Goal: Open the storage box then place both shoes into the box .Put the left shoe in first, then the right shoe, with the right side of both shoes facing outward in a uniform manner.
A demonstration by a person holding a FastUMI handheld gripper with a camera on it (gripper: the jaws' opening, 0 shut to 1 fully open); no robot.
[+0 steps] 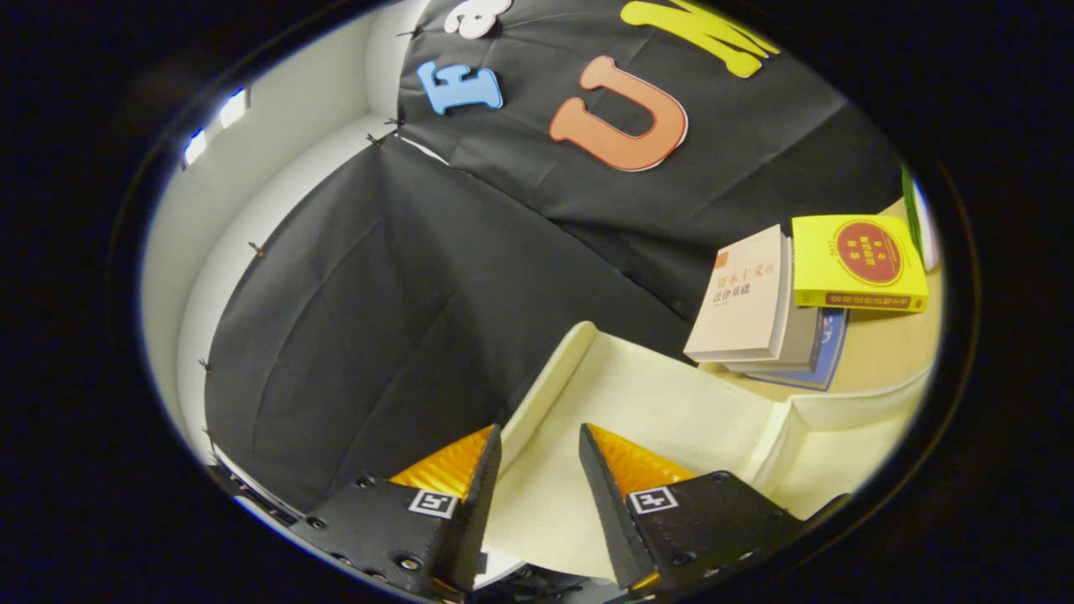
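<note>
Fingers of the gripper [539,457] are spread apart at the lower centre of the frame, nothing pinched between them. A cream, smooth-walled storage box [671,403] is seen between and just ahead of them; whether its lid is open cannot be told. Shoes are unplaced. A stack of books [755,306] at the right, close to the box, could be knocked by a wide swing.

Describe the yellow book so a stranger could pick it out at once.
Start at the cream storage box just ahead of the open gripper, whose fingers grip nothing. Beyond it, on the wooden table, lies a small stack of books. The yellow book is the bright one with a red circle, leaning on the stack's far side.
</note>
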